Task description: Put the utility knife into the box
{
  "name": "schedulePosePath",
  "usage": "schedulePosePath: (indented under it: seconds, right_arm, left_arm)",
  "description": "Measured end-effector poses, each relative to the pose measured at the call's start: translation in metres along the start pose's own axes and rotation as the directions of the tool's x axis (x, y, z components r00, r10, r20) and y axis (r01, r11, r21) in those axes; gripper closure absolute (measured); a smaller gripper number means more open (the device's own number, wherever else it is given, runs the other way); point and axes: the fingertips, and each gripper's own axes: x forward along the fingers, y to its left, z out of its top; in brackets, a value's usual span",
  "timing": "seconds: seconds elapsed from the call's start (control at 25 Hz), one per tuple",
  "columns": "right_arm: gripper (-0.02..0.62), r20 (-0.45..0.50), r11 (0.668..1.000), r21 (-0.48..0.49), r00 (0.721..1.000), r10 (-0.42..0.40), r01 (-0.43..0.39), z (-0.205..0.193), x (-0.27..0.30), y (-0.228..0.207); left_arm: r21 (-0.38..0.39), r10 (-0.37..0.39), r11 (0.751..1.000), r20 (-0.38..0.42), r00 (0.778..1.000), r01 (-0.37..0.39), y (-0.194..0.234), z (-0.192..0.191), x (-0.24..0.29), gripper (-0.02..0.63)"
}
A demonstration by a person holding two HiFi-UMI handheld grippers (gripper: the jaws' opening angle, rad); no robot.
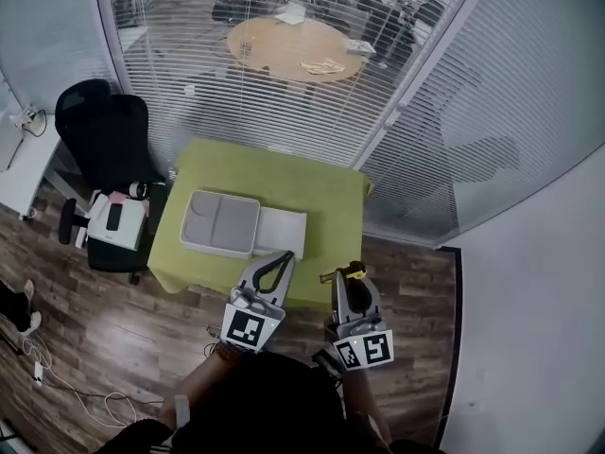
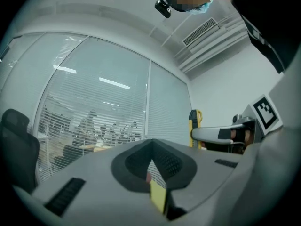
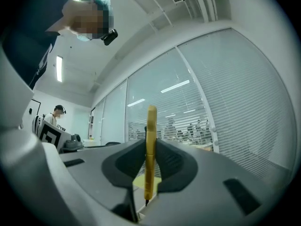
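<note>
1. Yellow knife (image 3: pixel 150 145) is clamped edge-on between the jaws of the right gripper (image 3: pixel 149 175). The grip sits low on the body, and much of the knife stands out past the tips.
2. Left gripper (image 2: pixel 153 168) has its jaws drawn together with nothing in them. It hangs over the near edge of the table (image 1: pixel 321 187).
3. Box (image 1: pixel 194 220) is grey, open and has 2 compartments. It rests on the green table at 10 o'clock from the right gripper, well apart. A white slab (image 1: pixel 281 232), maybe its lid, lies just beside it at 3 o'clock.
4. Step in hand, as I judge it, is the carry. Swing toward 10 o'clock with the grip firm, lay the knife along a compartment's long side, lower it close to the floor, then part the jaws.
5. Risks: the overhang may pivot in the jaws or clip the rim. The left gripper sits near the path, so shift it aside or use it to steady the box.
</note>
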Motion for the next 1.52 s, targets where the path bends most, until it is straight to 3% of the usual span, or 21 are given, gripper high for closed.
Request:
schedulePosePath:
  seconds: [0.32, 0.56, 0.8, 1.08, 1.52]
  right_arm:
    - [0.531, -0.022, 0.999, -0.044, 1.000, 0.005, -0.006, 0.010, 0.032, -0.013]
    - [0.531, -0.035, 0.998, -0.062, 0.999, 0.011, -0.013, 0.000, 0.066, -0.019]
    - [0.531, -0.029, 0.995, -0.082, 0.998, 0.053, -0.056, 0.002, 0.102, -0.017]
    - [0.531, -0.041, 0.992, -0.088, 0.996, 0.082, -0.086, -0.017, 0.152, -0.014]
    - [0.531, -0.046, 0.990, -0.119, 0.996, 0.070, -0.075, -0.009, 0.191, -0.023]
  left_arm:
    - [0.013, 0.001, 1.000, -0.009, 1.000, 0.000, 0.022, 0.003, 0.026, 0.597]
    - [-0.048, 0.041, 0.998, 0.011, 0.999, -0.040, 0.053, -0.010, 0.041, 0.597]
    - [-0.035, 0.063, 0.997, 0.026, 0.998, -0.062, 0.081, -0.008, 0.054, 0.597]
    - [-0.093, 0.116, 0.989, 0.037, 0.993, -0.113, 0.133, -0.029, 0.068, 0.595]
    - [-0.116, 0.131, 0.983, -0.096, 0.987, -0.142, 0.173, -0.059, 0.074, 0.597]
